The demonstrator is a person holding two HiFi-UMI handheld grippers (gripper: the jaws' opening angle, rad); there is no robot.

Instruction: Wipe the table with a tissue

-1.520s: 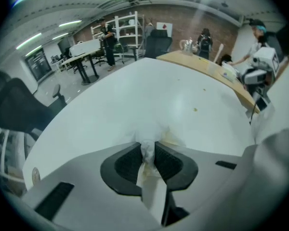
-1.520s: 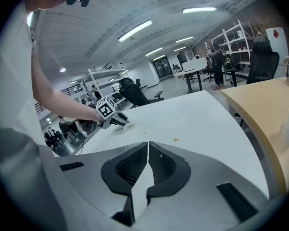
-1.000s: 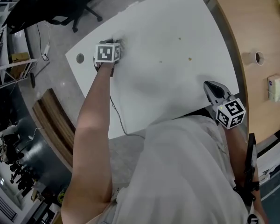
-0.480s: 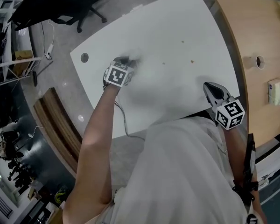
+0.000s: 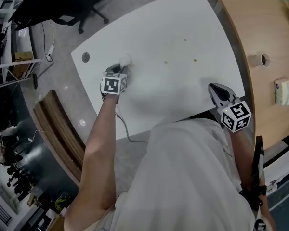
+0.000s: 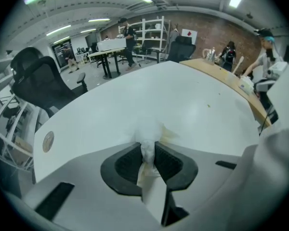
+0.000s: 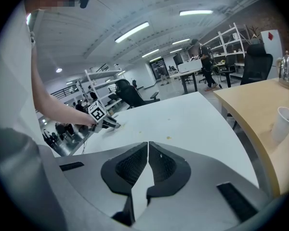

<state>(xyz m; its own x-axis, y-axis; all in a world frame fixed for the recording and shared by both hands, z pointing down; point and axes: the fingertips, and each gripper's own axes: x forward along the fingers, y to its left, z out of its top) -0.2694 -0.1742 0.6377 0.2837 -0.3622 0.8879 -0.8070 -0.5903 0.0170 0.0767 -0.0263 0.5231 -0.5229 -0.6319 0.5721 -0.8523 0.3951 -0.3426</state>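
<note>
On the white table [image 5: 183,18] my left gripper [image 5: 121,67] points steeply down, near the left end. It is shut on a crumpled white tissue [image 5: 124,59] that presses on the tabletop. In the left gripper view the tissue [image 6: 149,131] bunches between the dark pads of my left gripper [image 6: 148,147] and spreads onto the surface ahead. Small brownish specks [image 5: 195,60] lie further right on the table. My right gripper [image 5: 220,91] hovers at the table's near right edge, shut with nothing in it. In its own view, my right gripper [image 7: 148,149] has its jaws touching.
A curved wooden table [image 5: 260,13] adjoins on the right, with a paper cup [image 5: 263,59] and a tissue pack [image 5: 282,91] on it. A round cable grommet [image 5: 85,57] sits near the white table's left corner. A black office chair [image 5: 62,6] stands beyond on the floor.
My left gripper has dragged the tissue across the tabletop towards the near edge, away from the far left corner. The right gripper has stayed where it was.
</note>
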